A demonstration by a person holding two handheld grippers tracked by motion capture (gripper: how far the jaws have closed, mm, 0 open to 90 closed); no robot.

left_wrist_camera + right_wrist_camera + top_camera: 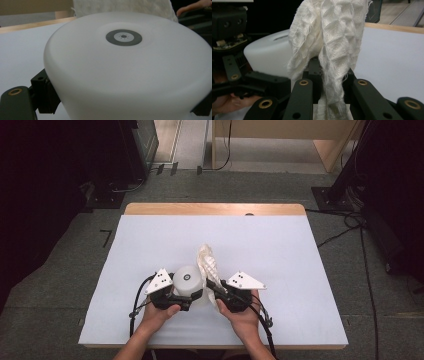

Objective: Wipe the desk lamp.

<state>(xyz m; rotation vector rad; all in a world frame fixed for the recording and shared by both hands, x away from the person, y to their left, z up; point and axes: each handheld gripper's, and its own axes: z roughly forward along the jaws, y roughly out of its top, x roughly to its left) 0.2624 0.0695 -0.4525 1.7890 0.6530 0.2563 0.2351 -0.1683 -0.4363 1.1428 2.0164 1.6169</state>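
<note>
From the high view, a white dome point(188, 280) with a flat top and a small dark ring at its centre sits on the white tabletop point(280, 250), near the front edge and a little left of the middle. The left tool point(184, 296) grips it from the near side, one jaw on each flank. Just right of the dome, and touching it, a white cloth point(208, 262) stands up in a loose, crumpled column. The right tool point(216, 287) has the cloth's lower end pinched between its jaws. Both hands come in from the bottom edge, close together, each tool topped by a grey three-cornered plate.

In the left gripper view, the dome point(127, 72) is matte, milky white and smooth, with a rounded shoulder and straight sides. Its top bears a dark grey ring point(124, 37) around a paler disc with a tiny sun-like mark. A black jaw presses against the dome's lower left side and another shows at the lower right, so the left tool is clenched on it. The cloth point(125, 6) rises behind the dome, with the tabletop point(20, 50) to the left.

In the right gripper view, the cloth point(332, 37) is off-white with a coarse waffle weave and frayed threads along its edges. It is folded lengthwise into two hanging lobes. The narrow lower end runs down between the black jaws, which are closed tight on it. The dome point(267, 60) sits behind at left, held by the left tool point(234, 65).
</note>
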